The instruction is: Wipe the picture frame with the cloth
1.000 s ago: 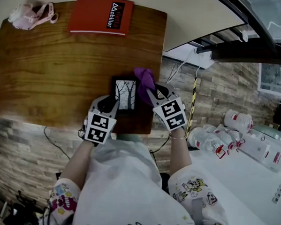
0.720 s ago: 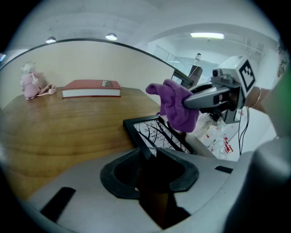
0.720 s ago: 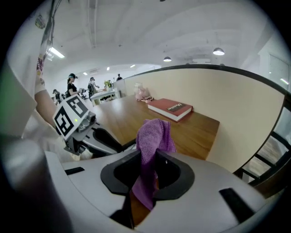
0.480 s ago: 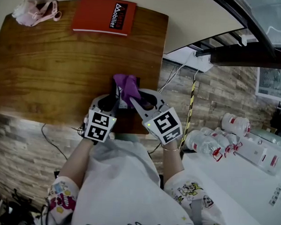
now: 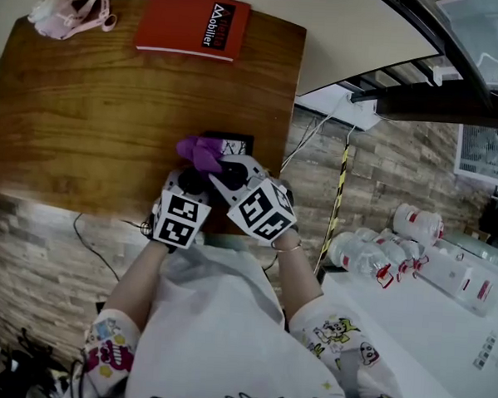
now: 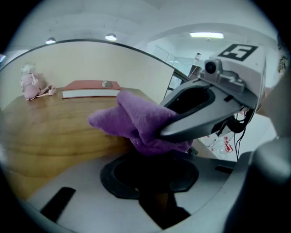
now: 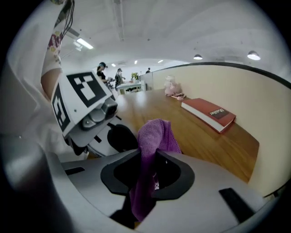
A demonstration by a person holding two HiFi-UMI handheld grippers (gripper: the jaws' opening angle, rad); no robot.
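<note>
Nearest, over the person's lap, the two grippers meet at the table's (image 5: 87, 119) near edge. The left gripper (image 5: 192, 181) has its jaws closed on the dark lower edge of the frame (image 5: 235, 143). The right gripper (image 5: 220, 169) pinches the purple cloth (image 5: 198, 151) tight between its jaws, and the cloth bunches over the frame's left part, touching it. Only the frame's top right corner shows in the head view, and whether it stands or leans I cannot tell.

The frame sits near the table's near right corner, close to both edges. Beyond it the wood lies bare up to the far edge, where a red book (image 5: 191, 25) lies flat, with a pink toy (image 5: 63, 14) to its left, both well apart from the frame.

Right of the table is a stone-patterned floor (image 5: 376, 159), then bottles (image 5: 371, 250) and a white bench (image 5: 426, 320).
</note>
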